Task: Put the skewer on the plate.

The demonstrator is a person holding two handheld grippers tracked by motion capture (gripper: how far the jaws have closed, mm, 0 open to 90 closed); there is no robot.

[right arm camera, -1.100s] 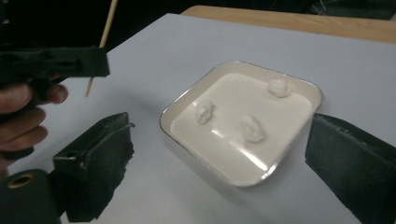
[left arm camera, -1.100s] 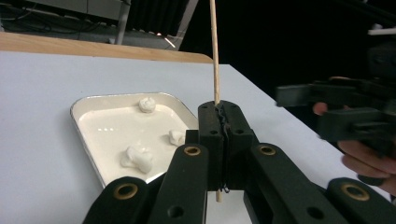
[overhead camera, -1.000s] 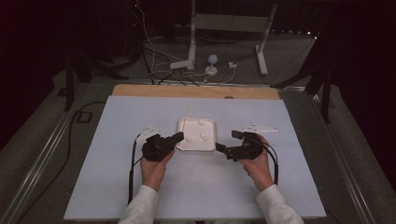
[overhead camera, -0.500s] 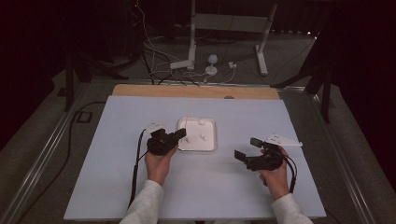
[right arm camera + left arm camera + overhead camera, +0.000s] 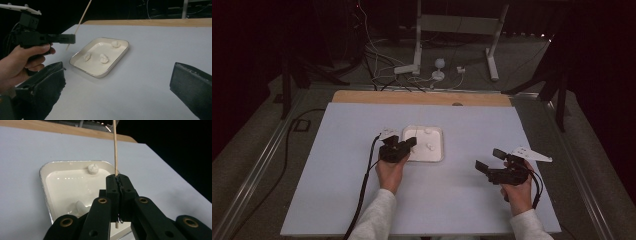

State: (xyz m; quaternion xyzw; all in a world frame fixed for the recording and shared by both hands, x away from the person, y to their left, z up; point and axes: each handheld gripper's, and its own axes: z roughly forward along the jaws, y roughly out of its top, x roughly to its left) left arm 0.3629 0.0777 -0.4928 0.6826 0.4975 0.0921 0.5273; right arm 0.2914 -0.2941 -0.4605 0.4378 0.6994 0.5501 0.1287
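Observation:
A shallow white tray [image 5: 422, 152] with a metal rim sits mid-table and holds three white lumps [image 5: 103, 58]. My left gripper [image 5: 412, 142] hovers at the tray's front left corner, shut on a thin wooden skewer [image 5: 115, 147] that stands upright through its jaws [image 5: 119, 180]. The skewer's lower end pokes out just below the pads, above the tray [image 5: 65, 185]. In the right gripper view the left gripper [image 5: 71, 38] and the slanting skewer [image 5: 82, 16] show beside the tray [image 5: 112, 68]. My right gripper [image 5: 490, 160] is well right of the tray, open [image 5: 117, 68], with nothing between its jaws.
The tray rests on a pale blue sheet [image 5: 337, 190] covering the table, with a wooden strip [image 5: 422, 98] along the far edge. Beyond the table stand a white frame [image 5: 452, 25] and loose cables [image 5: 422, 77] on the floor. A black cable [image 5: 364, 185] trails from the left gripper.
My right gripper has pulled away from the tray's front right corner, moving right and toward the front edge. The left gripper has stayed by the tray's left corner.

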